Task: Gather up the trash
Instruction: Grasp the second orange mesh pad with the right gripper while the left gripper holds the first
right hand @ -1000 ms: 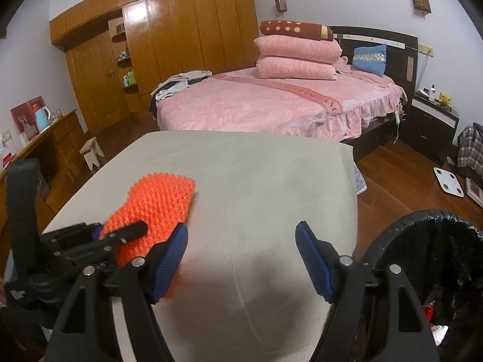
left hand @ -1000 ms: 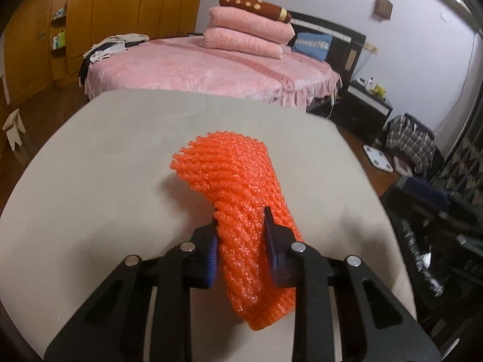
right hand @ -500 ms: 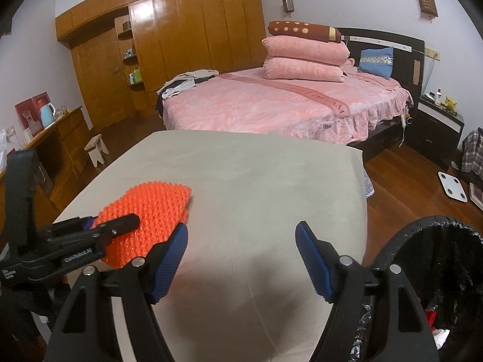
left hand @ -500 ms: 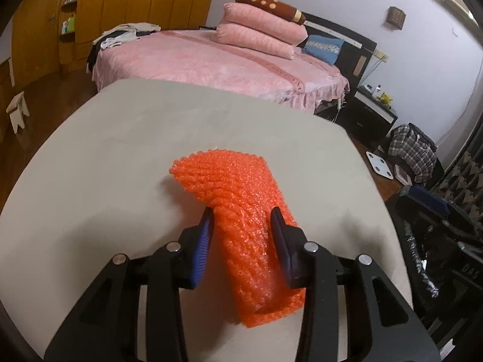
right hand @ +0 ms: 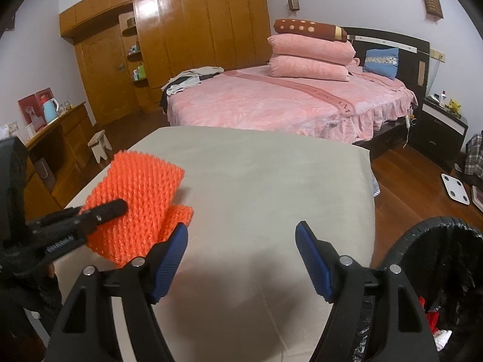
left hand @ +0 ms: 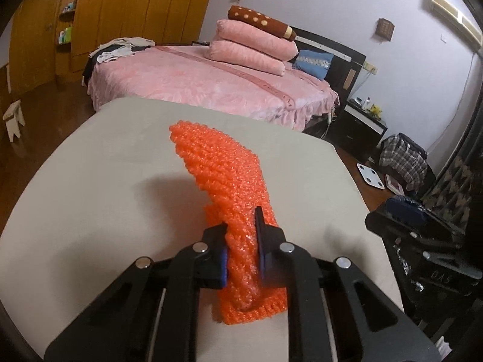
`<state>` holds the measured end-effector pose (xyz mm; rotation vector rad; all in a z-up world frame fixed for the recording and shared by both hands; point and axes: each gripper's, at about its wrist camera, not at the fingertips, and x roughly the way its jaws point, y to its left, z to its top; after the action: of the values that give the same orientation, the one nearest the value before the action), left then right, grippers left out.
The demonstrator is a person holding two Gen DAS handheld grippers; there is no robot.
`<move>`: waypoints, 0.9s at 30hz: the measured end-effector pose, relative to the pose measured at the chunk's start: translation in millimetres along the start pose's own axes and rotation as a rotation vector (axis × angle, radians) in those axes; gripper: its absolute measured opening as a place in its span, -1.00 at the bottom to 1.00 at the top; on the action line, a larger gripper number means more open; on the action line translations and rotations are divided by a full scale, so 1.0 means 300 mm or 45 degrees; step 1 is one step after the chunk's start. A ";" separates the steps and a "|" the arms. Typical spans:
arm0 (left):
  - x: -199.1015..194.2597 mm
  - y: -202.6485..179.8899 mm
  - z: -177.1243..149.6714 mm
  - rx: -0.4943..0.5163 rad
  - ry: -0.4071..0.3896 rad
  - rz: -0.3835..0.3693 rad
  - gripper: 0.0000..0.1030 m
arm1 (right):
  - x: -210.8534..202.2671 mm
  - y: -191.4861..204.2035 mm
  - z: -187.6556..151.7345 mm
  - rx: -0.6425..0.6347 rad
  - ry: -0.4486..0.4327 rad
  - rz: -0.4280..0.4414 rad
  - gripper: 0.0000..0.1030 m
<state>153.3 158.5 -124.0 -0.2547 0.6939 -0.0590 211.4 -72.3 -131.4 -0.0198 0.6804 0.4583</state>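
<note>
An orange foam net sleeve (left hand: 229, 181) is pinched between the pads of my left gripper (left hand: 241, 241), which is shut on it and holds it lifted above the grey table (left hand: 105, 181). The sleeve also shows in the right wrist view (right hand: 139, 199) at the left, with the left gripper's black finger across it. My right gripper (right hand: 241, 253) is open and empty above the table (right hand: 256, 181). A black bin (right hand: 446, 271) lined with a black bag stands at the lower right, with some trash inside.
A pink bed (right hand: 286, 102) with stacked pillows stands behind the table. A wooden wardrobe (right hand: 196, 39) lines the back wall. A small white stool (right hand: 101, 144), a nightstand (right hand: 443, 126) and a white scale (right hand: 455, 188) stand on the wooden floor.
My left gripper has closed tighter on the orange sleeve and raised it off the table. The right gripper has stayed open and almost still.
</note>
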 end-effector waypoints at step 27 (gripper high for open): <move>-0.102 0.299 -0.052 -0.039 -0.031 0.257 -0.74 | 0.205 0.299 -0.057 -0.037 0.109 0.045 0.27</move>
<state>117.0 246.0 -138.9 -0.2130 0.6938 0.1472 205.9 30.4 -170.7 -0.0554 0.7592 0.5038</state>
